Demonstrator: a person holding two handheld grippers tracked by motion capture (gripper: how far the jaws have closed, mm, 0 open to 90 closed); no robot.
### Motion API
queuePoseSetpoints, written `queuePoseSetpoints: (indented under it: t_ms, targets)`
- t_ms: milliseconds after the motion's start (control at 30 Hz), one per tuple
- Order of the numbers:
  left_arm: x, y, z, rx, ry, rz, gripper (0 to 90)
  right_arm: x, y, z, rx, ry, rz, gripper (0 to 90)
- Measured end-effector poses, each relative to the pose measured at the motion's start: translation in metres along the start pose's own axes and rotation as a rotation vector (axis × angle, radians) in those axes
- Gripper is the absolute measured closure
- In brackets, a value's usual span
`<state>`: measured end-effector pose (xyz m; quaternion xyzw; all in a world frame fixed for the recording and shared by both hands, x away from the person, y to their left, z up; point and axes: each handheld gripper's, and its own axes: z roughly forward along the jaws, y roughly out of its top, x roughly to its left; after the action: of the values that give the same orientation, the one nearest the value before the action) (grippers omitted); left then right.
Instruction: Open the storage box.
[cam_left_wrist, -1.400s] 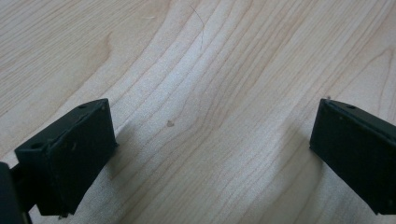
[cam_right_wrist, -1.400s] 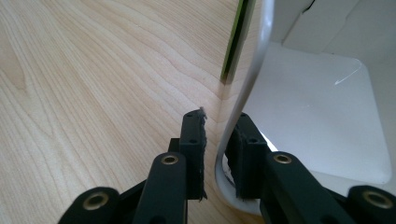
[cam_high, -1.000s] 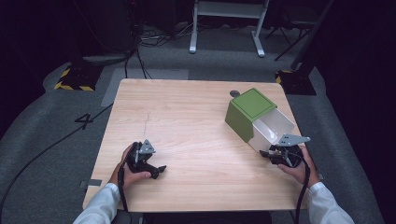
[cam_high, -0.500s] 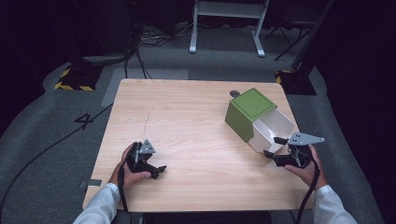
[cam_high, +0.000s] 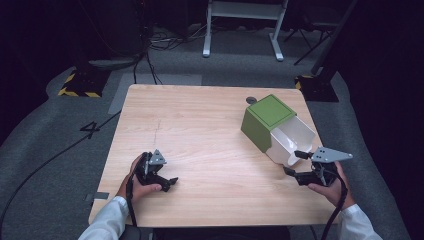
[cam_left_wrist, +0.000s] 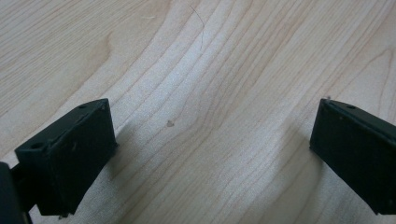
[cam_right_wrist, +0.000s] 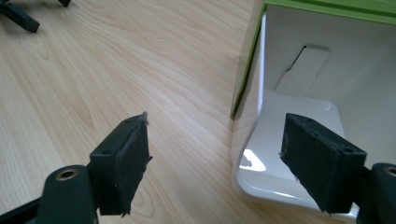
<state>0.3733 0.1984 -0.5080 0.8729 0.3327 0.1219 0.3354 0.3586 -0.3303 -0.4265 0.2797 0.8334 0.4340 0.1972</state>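
Pale wood, high view: light-grained rectangular wooden tabletop (cam_high: 210, 135) on a grey floor (cam_high: 60, 135); a "4" floor marking (cam_high: 92, 130) sits off its left edge.
Box, high view: green box lying on its side with a white plastic inner bin (cam_high: 276, 127), on the table's right half near the far right corner; the white open mouth faces the near right edge.
Left gripper, high view: black two-jaw left gripper with a grey three-cornered plate (cam_high: 169, 183), held low over the near left part of the table by the left hand (cam_high: 136, 181); white sleeve (cam_high: 106, 225) below it. Well apart from the box.
Right gripper, high view: black right gripper with a grey plate (cam_high: 292, 162), held by the right hand (cam_high: 331, 187) at the near right edge, jaw tips just beside the bin's white rim.
Left gripper view: both black jaws stand wide apart, nothing between them except bare wood grain (cam_left_wrist: 210, 116) with a small dark fleck.
Right gripper view: jaws spread wide, holding nothing. One jaw is over the tabletop (cam_right_wrist: 140, 70); the other sits in front of the bin's white interior (cam_right_wrist: 327, 84). Green edge runs along the bin's rim; a flat white tab shows on the inner wall. Contact with the rim: cannot tell.
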Motion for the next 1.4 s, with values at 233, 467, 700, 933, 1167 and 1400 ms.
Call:
queuePoseSetpoints:
  t_ms: [233,467,700,933,1167,1400]
  targets:
    - [-0.001,-0.001,-0.001,0.0,-0.001,0.004,0.4,0.007,-0.008,-0.004,0.004,0.0,-0.023,22.3]
    - [-0.001,-0.001,-0.001,0.001,0.0,0.004,0.4,0.008,-0.021,-0.002,0.047,-0.014,-0.047,20.5]
    - [-0.001,-0.001,-0.001,0.0,0.0,0.004,0.4,0.007,-0.033,-0.002,0.067,-0.02,-0.043,20.5]
    - [-0.001,-0.001,-0.001,0.0,0.0,0.003,0.4,0.004,-0.049,-0.001,0.108,-0.038,-0.033,20.6]
    - [-0.001,-0.001,-0.001,0.0,0.0,0.004,0.4,-0.004,-0.066,0.0,0.135,-0.056,0.006,20.7]
    - [-0.001,-0.001,-0.001,0.001,0.0,0.009,0.4,-0.018,-0.089,-0.001,0.143,-0.076,0.096,20.8]
